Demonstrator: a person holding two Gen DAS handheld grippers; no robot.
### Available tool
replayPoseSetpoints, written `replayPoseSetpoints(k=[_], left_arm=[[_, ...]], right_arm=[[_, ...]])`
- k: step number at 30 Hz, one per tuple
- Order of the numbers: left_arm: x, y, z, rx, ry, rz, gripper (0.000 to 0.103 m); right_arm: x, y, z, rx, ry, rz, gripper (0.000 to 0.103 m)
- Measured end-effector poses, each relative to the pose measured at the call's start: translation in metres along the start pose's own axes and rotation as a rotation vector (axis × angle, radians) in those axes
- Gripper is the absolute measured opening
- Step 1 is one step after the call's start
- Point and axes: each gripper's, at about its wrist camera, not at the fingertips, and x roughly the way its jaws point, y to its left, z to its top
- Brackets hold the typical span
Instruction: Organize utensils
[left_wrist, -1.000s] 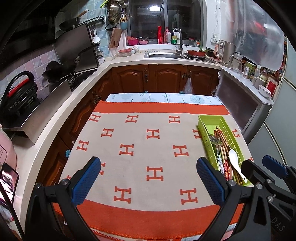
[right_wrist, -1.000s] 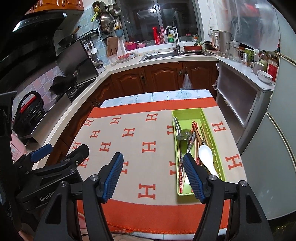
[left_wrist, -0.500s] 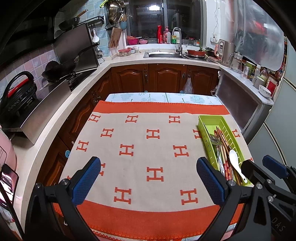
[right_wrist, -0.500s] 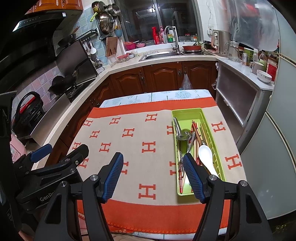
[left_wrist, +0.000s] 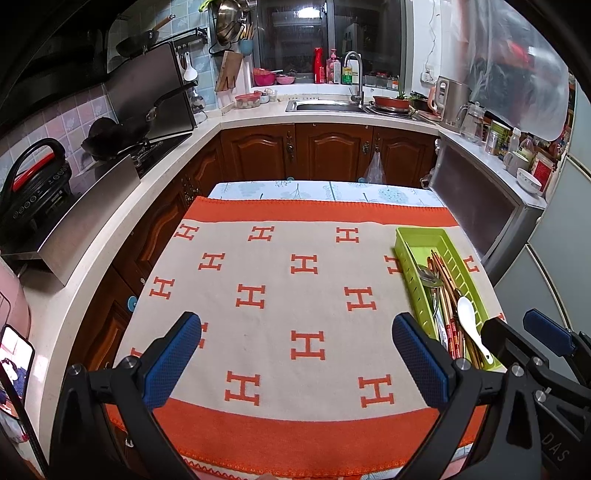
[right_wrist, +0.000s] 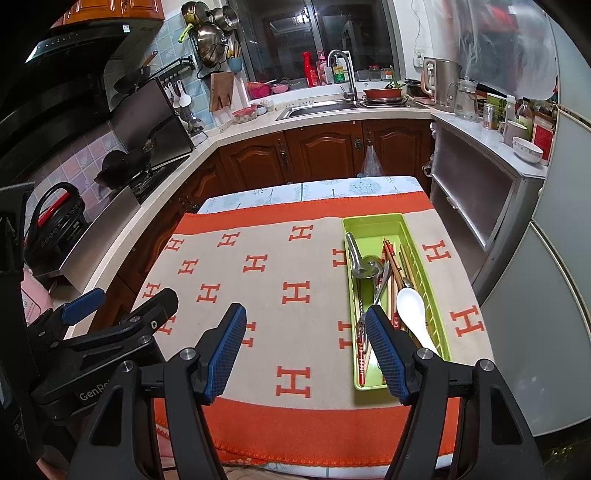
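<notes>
All utensils (right_wrist: 388, 280) lie in my tray (right_wrist: 373, 225) at two o'clock; both grippers (left_wrist: 295, 354) (right_wrist: 306, 350) hang apart, empty; nothing needs gripping.

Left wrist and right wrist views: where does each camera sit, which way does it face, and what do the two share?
Left wrist: on the left gripper, looking forward over the orange patterned cloth; its own open blue pads frame the view, the right gripper at the right edge.
Right wrist: on the right gripper, open, facing the same way, nearer the green tray; the left gripper shows at left.
Shared: tray, white spoon, cloth, sink.
</notes>
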Motion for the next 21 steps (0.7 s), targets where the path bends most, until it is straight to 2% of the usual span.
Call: replayPoseSetpoints(k=[21], left_arm=[[0.0035,0.0001,-0.0012,-0.001,0.004,-0.001,0.102]], right_arm=[[0.0000,-0.0001,0.0011,0.003,0.002,0.001,0.068]])
